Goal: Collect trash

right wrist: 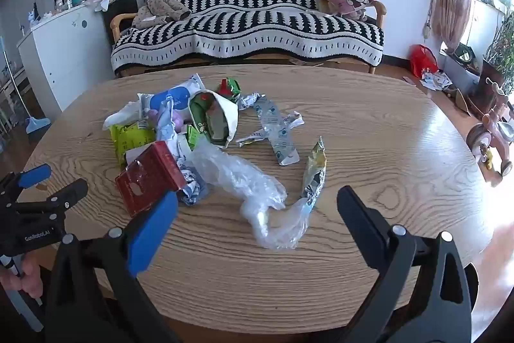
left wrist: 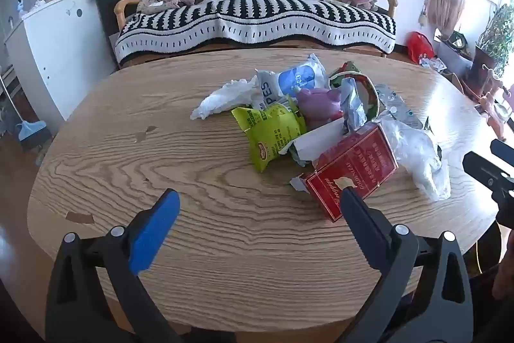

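A heap of trash lies on the oval wooden table (left wrist: 160,150). It holds a red carton (left wrist: 350,169), a green snack bag (left wrist: 273,134), a blue wipes pack (left wrist: 289,82), a white tissue (left wrist: 225,98) and clear plastic film (left wrist: 417,153). My left gripper (left wrist: 260,201) is open and empty, just short of the red carton. My right gripper (right wrist: 257,204) is open and empty, with the clear plastic film (right wrist: 244,179) lying between its fingers. The red carton (right wrist: 147,179), a silver wrapper (right wrist: 276,130) and a yellow wrapper (right wrist: 316,169) lie close ahead.
A sofa with a black-and-white blanket (left wrist: 257,12) stands behind the table. A white cabinet (left wrist: 54,47) is at the left, a red bag (left wrist: 419,47) and plants at the right. The other gripper shows at the edge of each view, the right one (left wrist: 491,172) and the left one (right wrist: 41,192).
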### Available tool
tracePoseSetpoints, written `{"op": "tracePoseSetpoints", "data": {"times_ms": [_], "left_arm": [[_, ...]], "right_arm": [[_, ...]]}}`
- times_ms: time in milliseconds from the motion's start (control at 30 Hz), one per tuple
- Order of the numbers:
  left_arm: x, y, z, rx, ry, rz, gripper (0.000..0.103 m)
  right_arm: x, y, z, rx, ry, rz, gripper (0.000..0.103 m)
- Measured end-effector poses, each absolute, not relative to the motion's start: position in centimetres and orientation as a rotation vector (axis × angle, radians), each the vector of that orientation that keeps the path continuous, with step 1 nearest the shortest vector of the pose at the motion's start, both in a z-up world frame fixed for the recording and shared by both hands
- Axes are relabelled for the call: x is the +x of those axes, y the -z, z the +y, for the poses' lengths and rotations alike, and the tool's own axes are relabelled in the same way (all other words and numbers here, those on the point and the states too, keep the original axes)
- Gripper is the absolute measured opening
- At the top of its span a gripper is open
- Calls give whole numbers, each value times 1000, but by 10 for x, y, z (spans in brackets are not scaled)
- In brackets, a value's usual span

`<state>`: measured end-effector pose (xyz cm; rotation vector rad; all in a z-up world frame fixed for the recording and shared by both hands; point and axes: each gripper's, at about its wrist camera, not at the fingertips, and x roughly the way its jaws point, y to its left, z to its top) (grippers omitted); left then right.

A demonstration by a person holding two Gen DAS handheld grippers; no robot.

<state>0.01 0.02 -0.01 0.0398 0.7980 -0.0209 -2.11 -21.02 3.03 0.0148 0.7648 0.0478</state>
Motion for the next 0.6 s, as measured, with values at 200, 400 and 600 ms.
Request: {"op": "tracePoseSetpoints", "data": {"times_ms": [200, 400, 600], "left_arm": [[0, 6, 10, 13, 31, 829, 97], [4, 6, 6, 16, 14, 843, 97], [5, 6, 4, 19, 19, 840, 97]], "right_arm": [[-21, -30, -208, 11, -58, 762, 96], [-21, -32, -200, 9, -64, 756, 96], [-24, -34, -207, 22, -64, 763, 96]]}}
